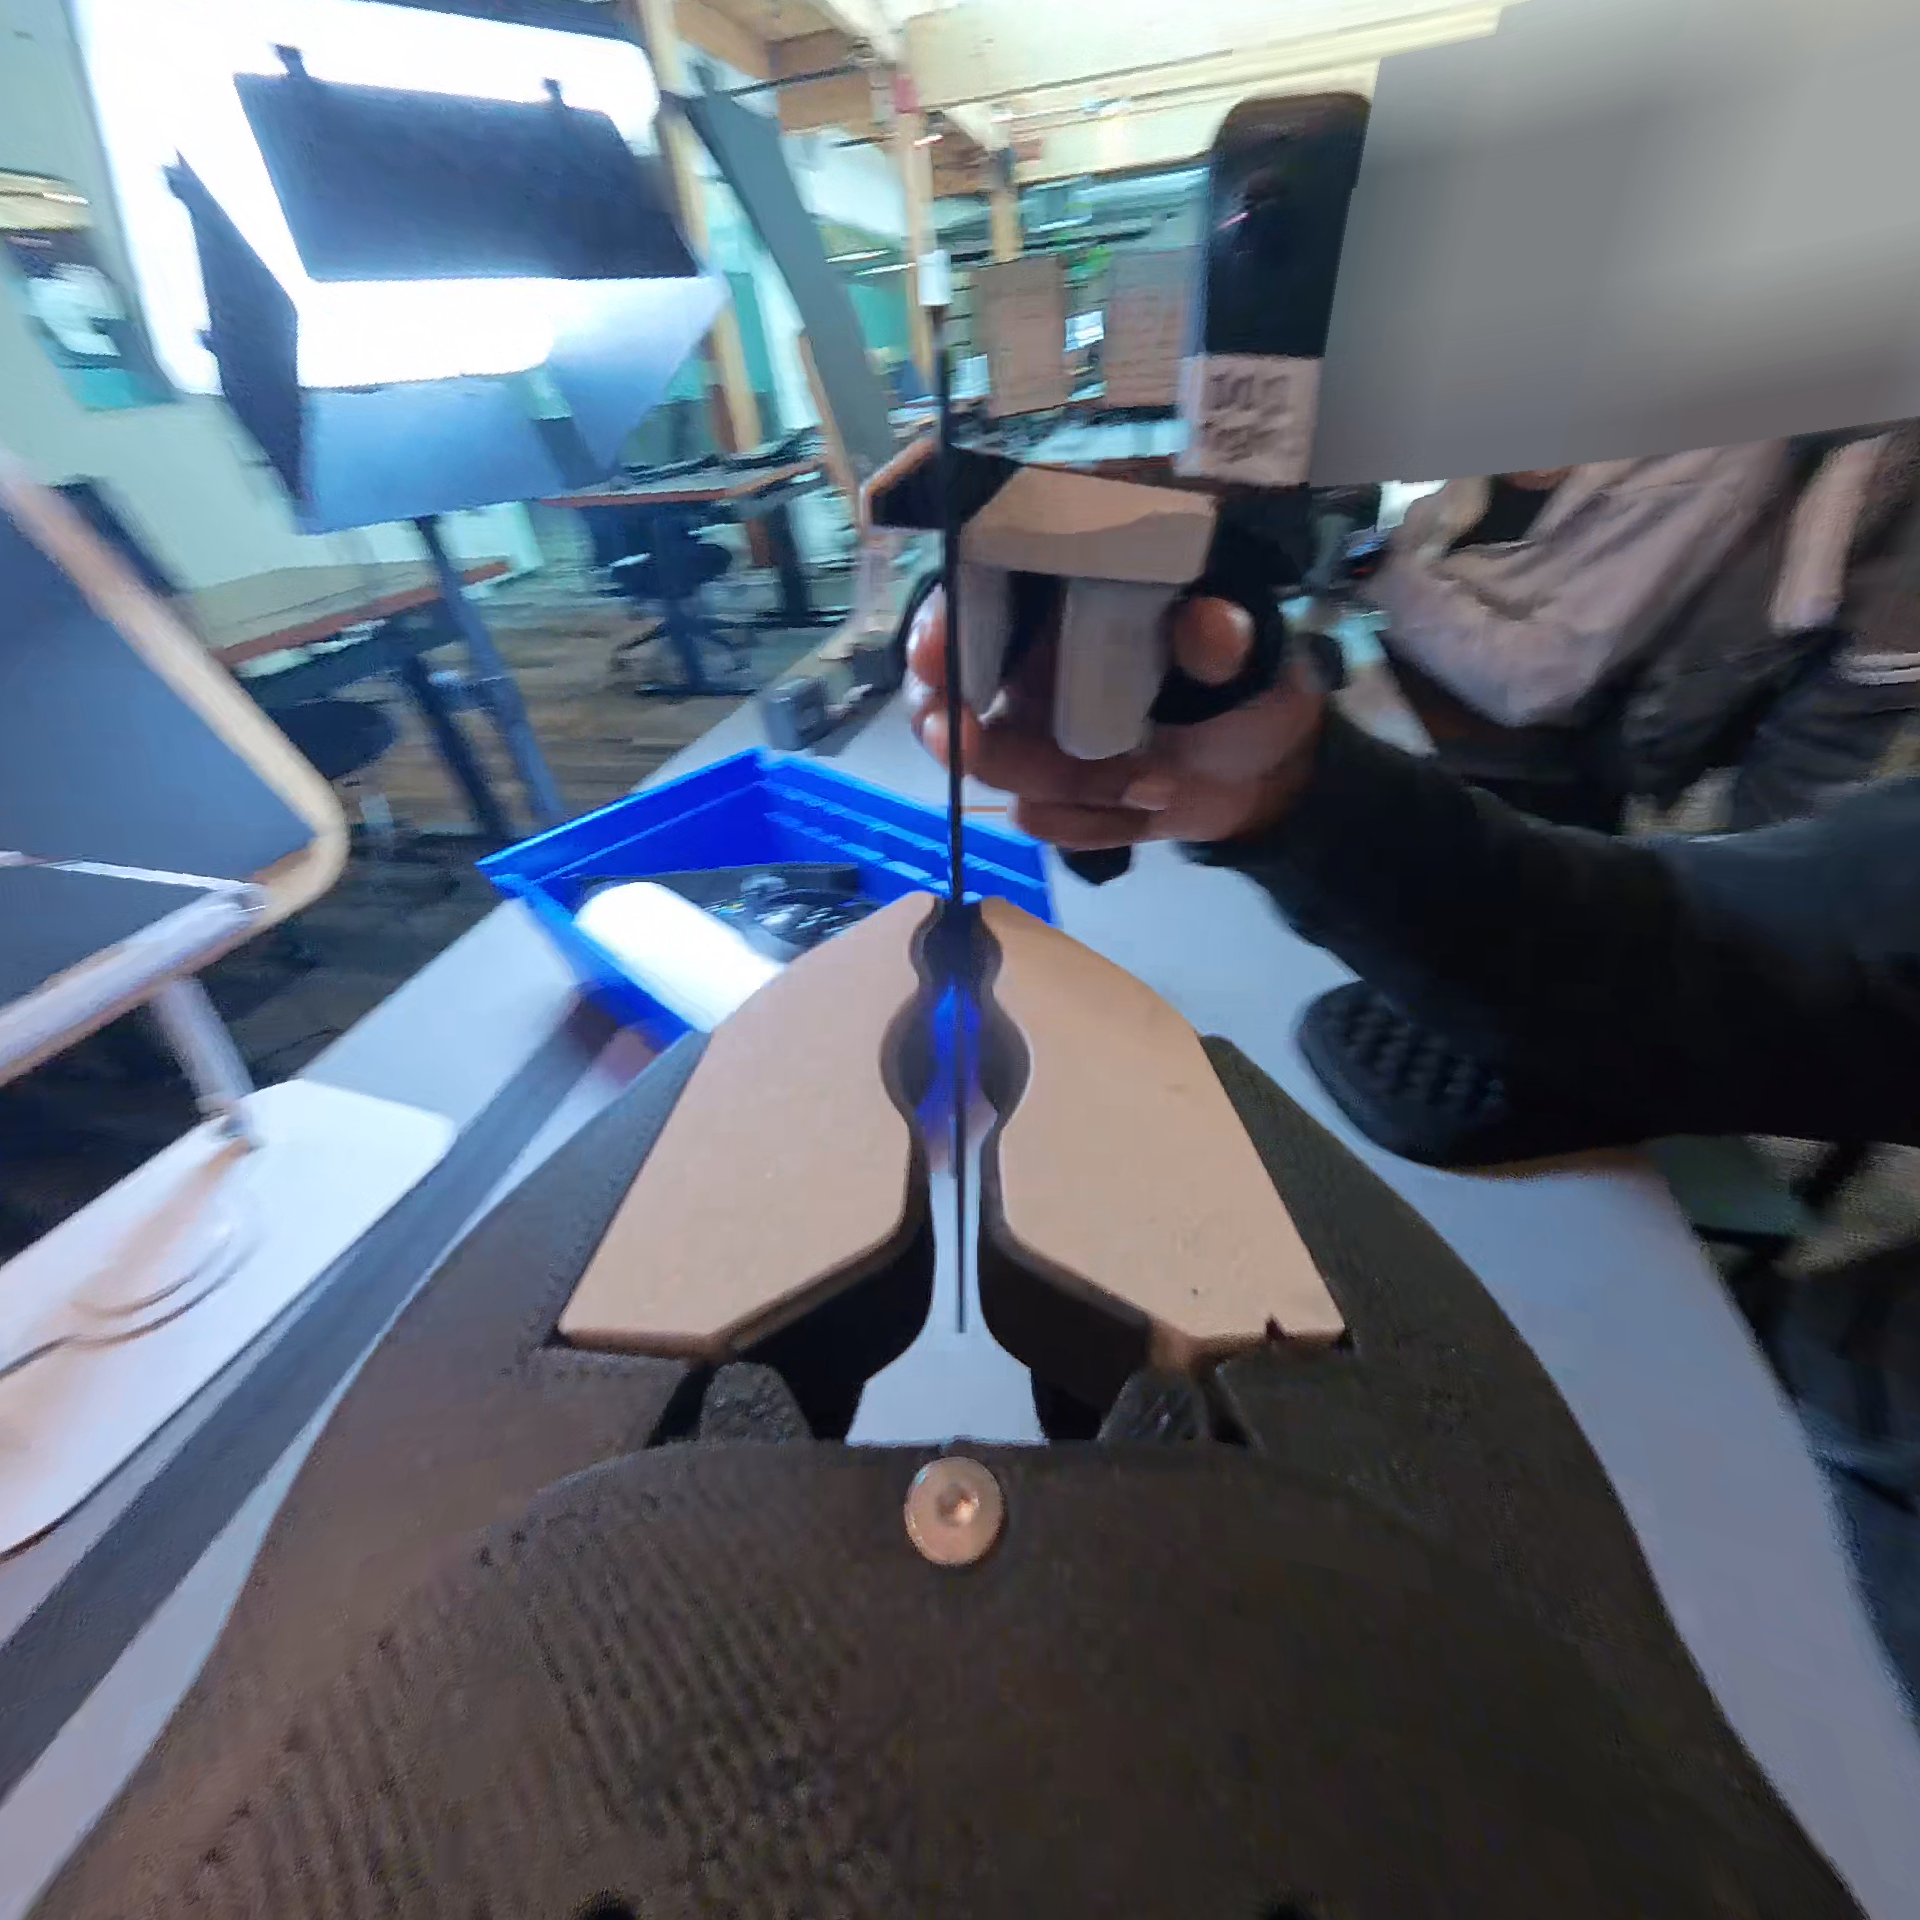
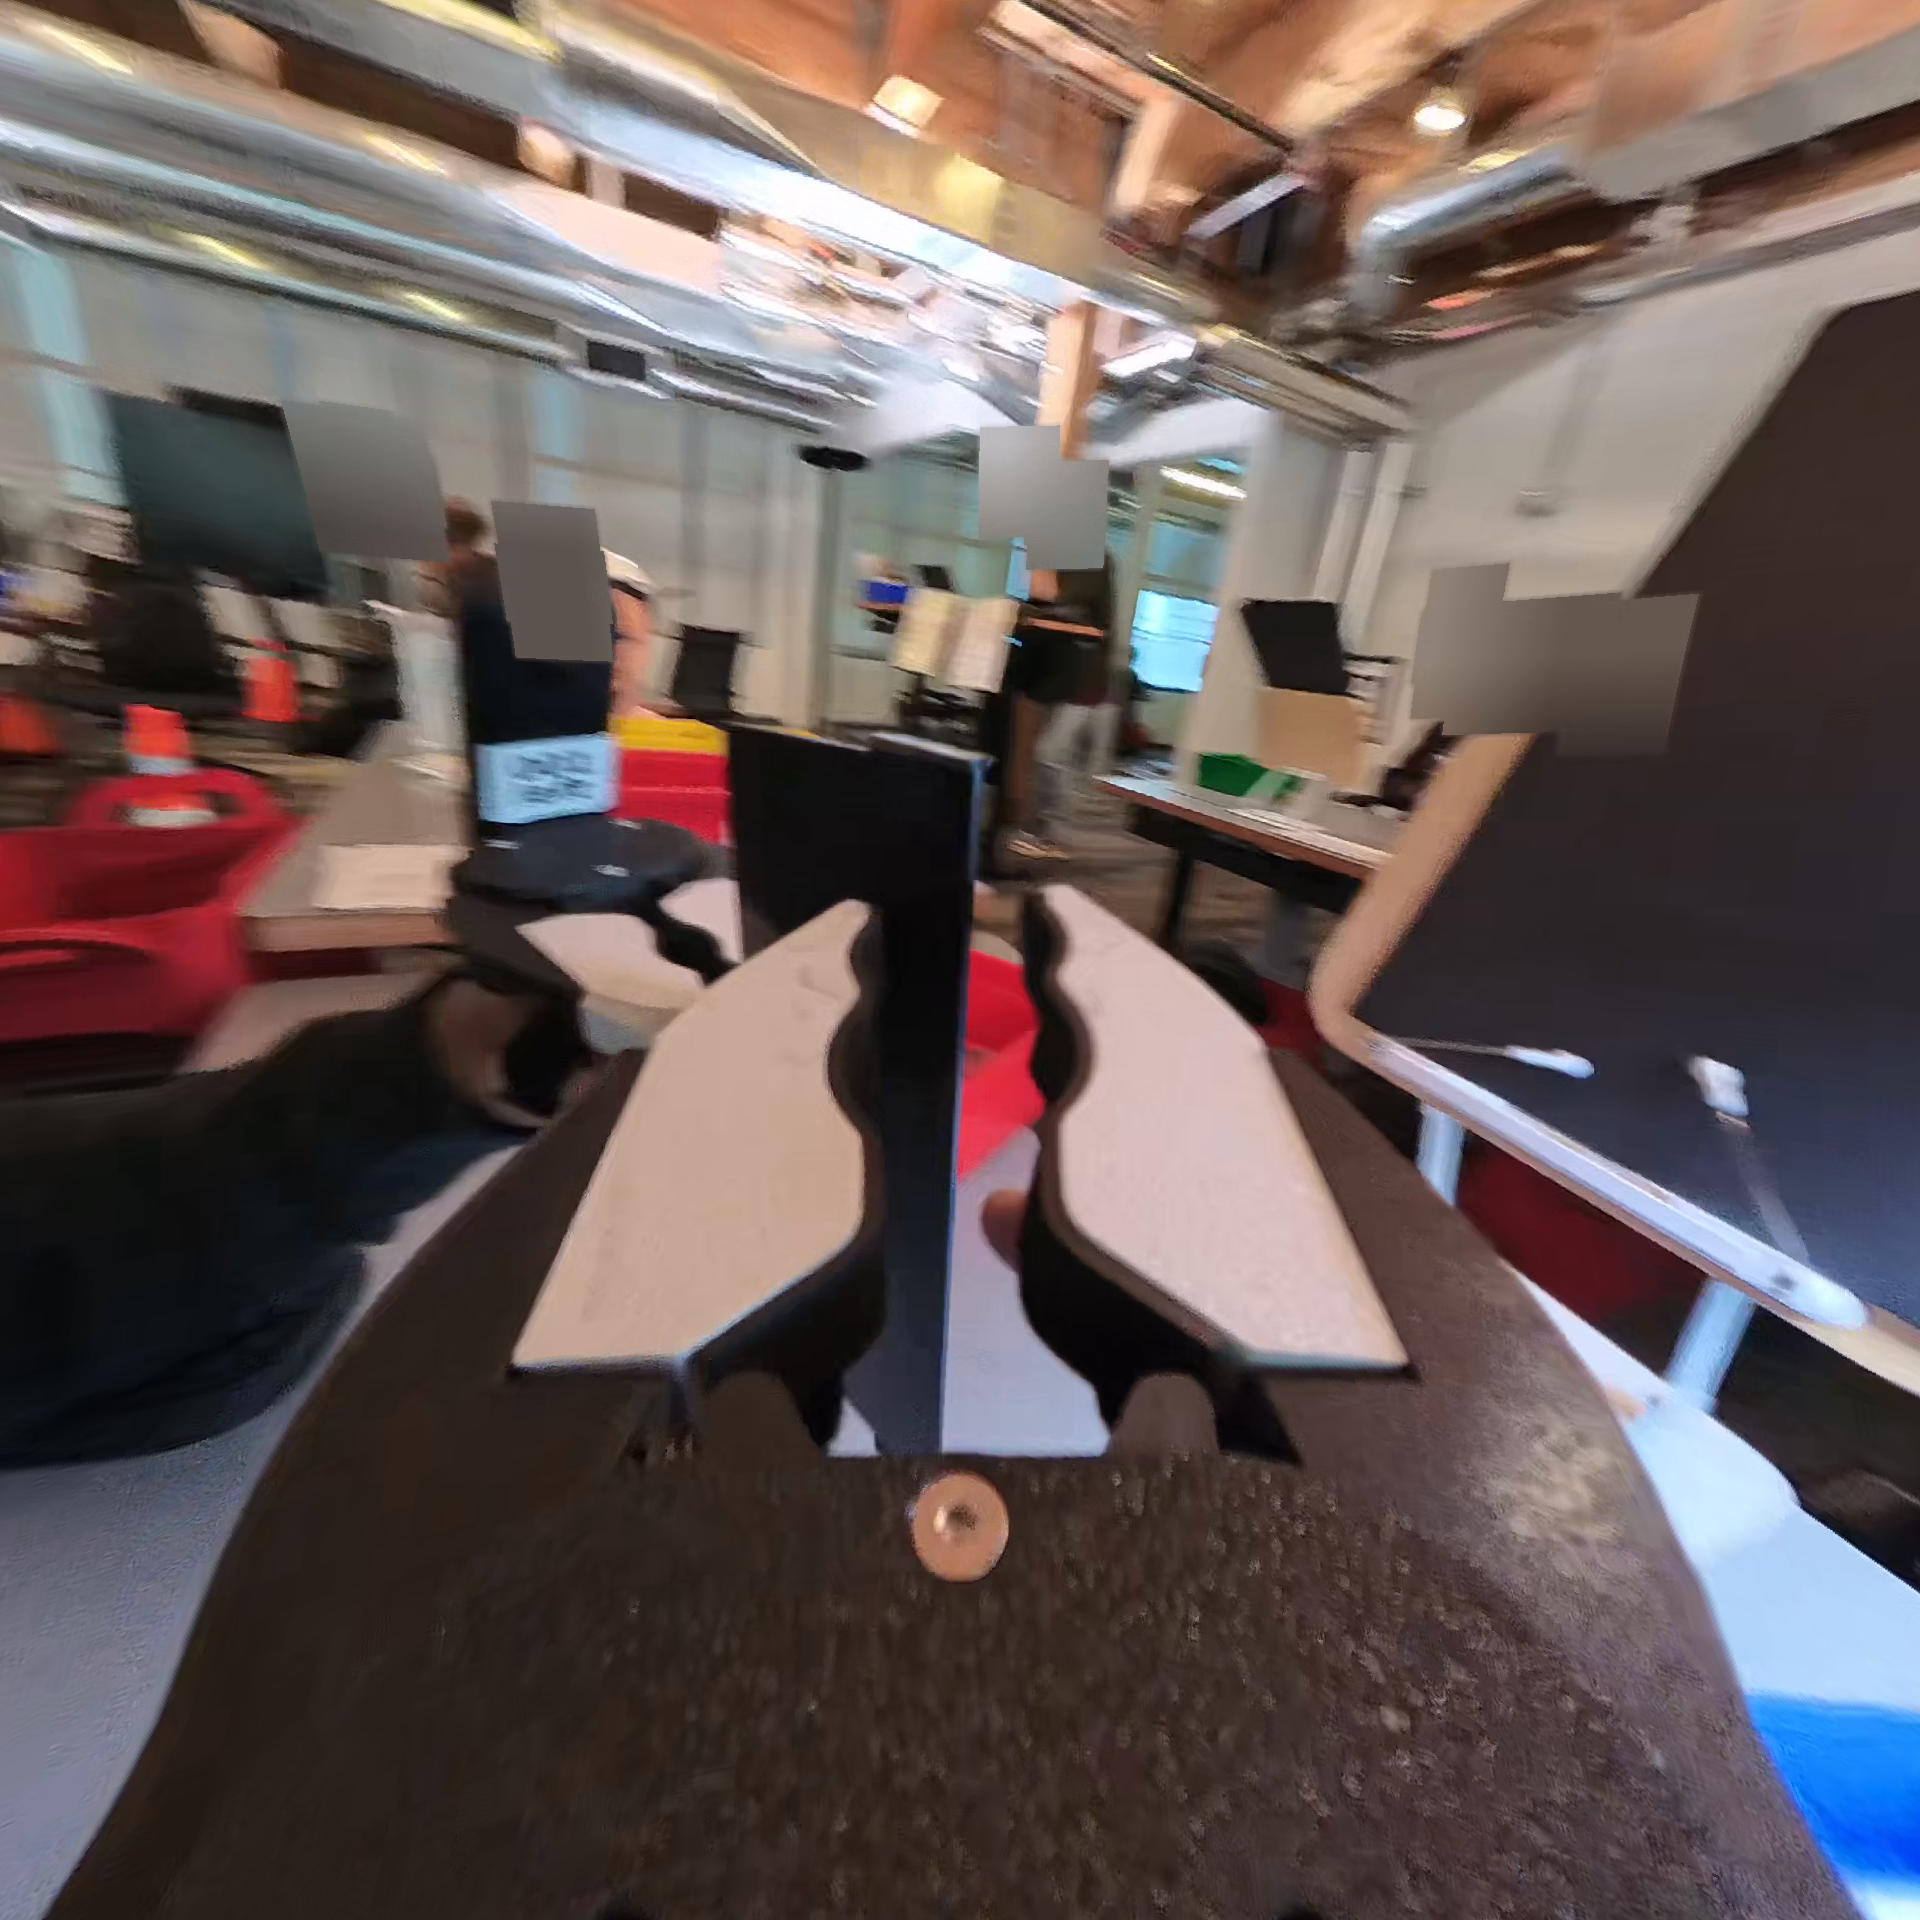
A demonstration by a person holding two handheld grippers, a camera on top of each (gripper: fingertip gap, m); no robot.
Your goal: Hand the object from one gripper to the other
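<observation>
The left gripper (image 1: 958, 914) is closed on a thin black flat object (image 1: 954, 727), which its own camera sees edge-on as a dark line running up out of the pinched tips. The right wrist view shows what that view cannot: the black flat object (image 2: 914, 1039) has a broad flat face, and it stands upright in the gap of the right gripper (image 2: 951, 914). There the jaws are spread apart; the object sits close against the left-hand finger (image 2: 727, 1122) in the picture, while a clear gap remains on the other side. Whether it touches that finger is hard to tell through the blur.

From the left wrist view the right gripper (image 1: 997, 499) appears farther off, held by a hand (image 1: 1122, 758) in a dark sleeve (image 1: 1558, 966), its fingers straddling the upper part of the object. In the right wrist view the left gripper (image 2: 665, 935) shows low and to the left, meeting the object's lower part.

Below lies a grey table (image 1: 1195, 966) bearing a blue bin (image 1: 769, 821) with a white roll (image 1: 675, 945) in it. A black panel on a stand (image 1: 135, 769) rises at the left, and a bright studio light (image 1: 457, 270) behind it. A person in a light jacket (image 1: 1610, 592) stands beyond the sleeve. The right wrist view shows a blurred room with red chairs (image 2: 125, 894) and desks (image 2: 1268, 831).
</observation>
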